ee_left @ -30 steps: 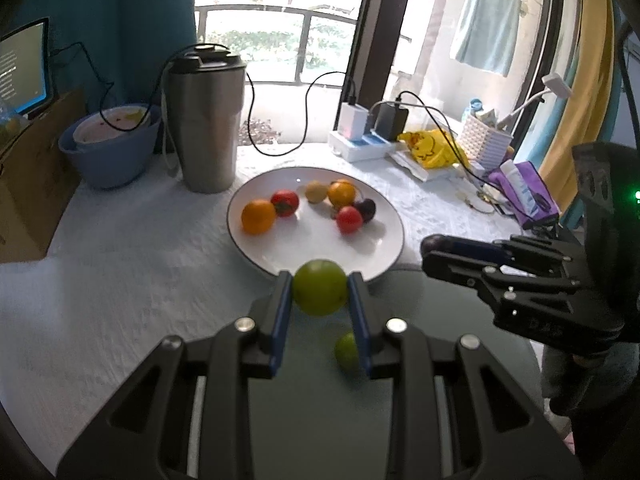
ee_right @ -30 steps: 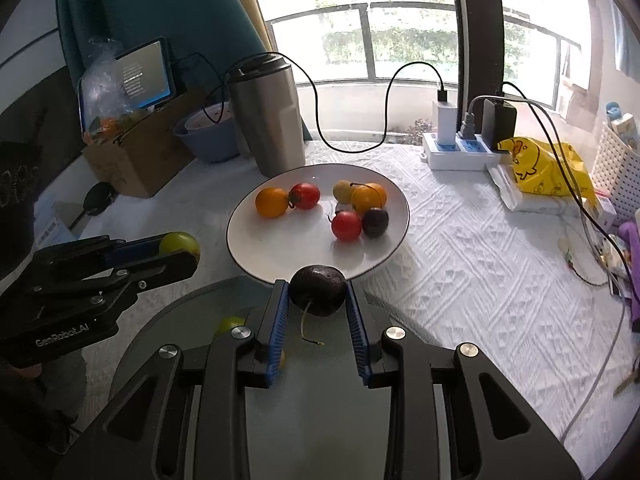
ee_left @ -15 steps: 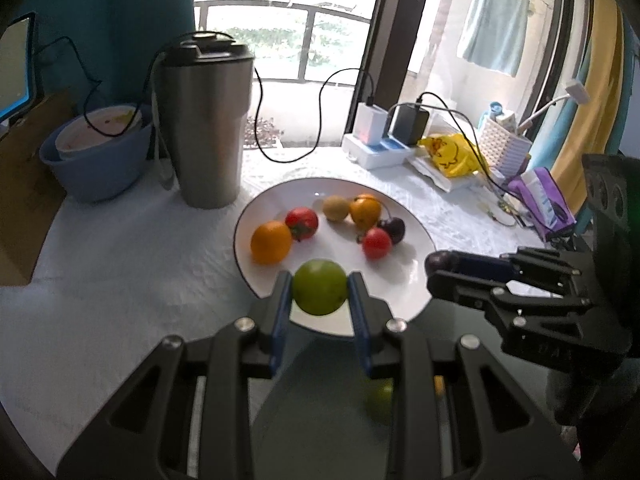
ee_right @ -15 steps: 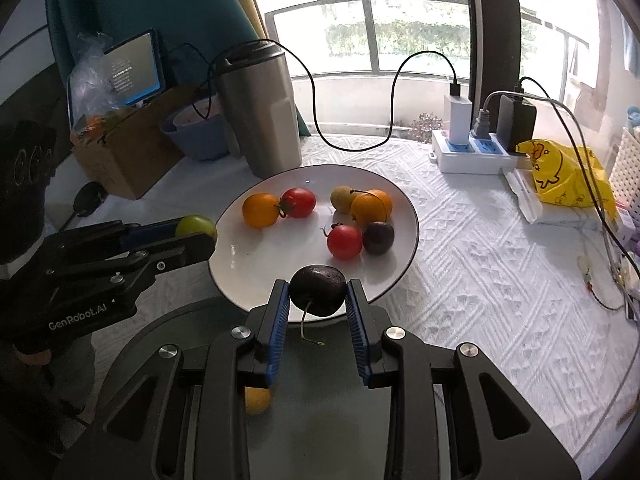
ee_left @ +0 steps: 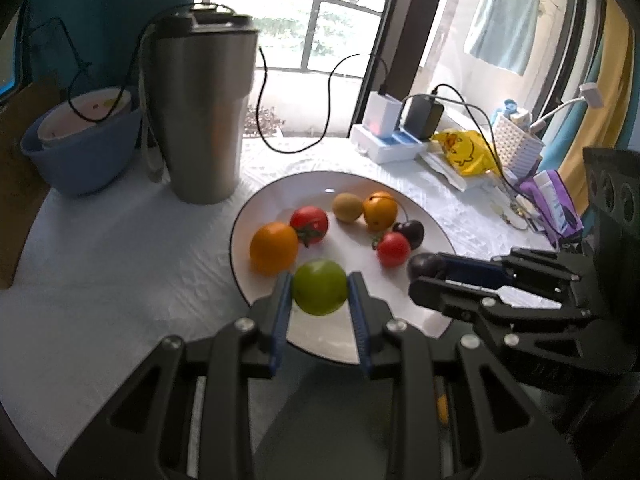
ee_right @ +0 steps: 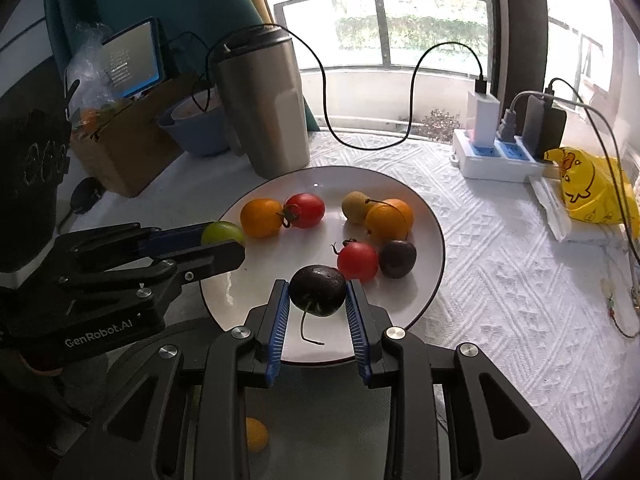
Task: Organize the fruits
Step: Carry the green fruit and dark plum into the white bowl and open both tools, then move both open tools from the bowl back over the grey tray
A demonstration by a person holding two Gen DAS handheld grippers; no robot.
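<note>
My left gripper (ee_left: 319, 294) is shut on a green fruit (ee_left: 319, 287) and holds it over the near left part of the white plate (ee_left: 434, 226). My right gripper (ee_right: 317, 295) is shut on a dark cherry (ee_right: 317, 290) with a stem, over the plate's (ee_right: 428, 216) near rim. On the plate lie an orange fruit (ee_right: 261, 217), a red tomato (ee_right: 306, 210), a yellowish fruit (ee_right: 356, 207), another orange fruit (ee_right: 389, 219), a second red tomato (ee_right: 357, 261) and a dark cherry (ee_right: 397, 258). The two grippers are side by side, close together.
A steel tumbler (ee_left: 202, 116) and a blue bowl (ee_left: 78, 152) stand behind the plate at the left. A power strip (ee_right: 498, 158) with cables and a yellow bag (ee_right: 588, 188) lie at the back right. A small orange fruit (ee_right: 255, 434) lies on a grey surface below my right gripper.
Both grippers have moved forward with their fruits, from the grey surface near me to over the plate. Their grip has not changed.
</note>
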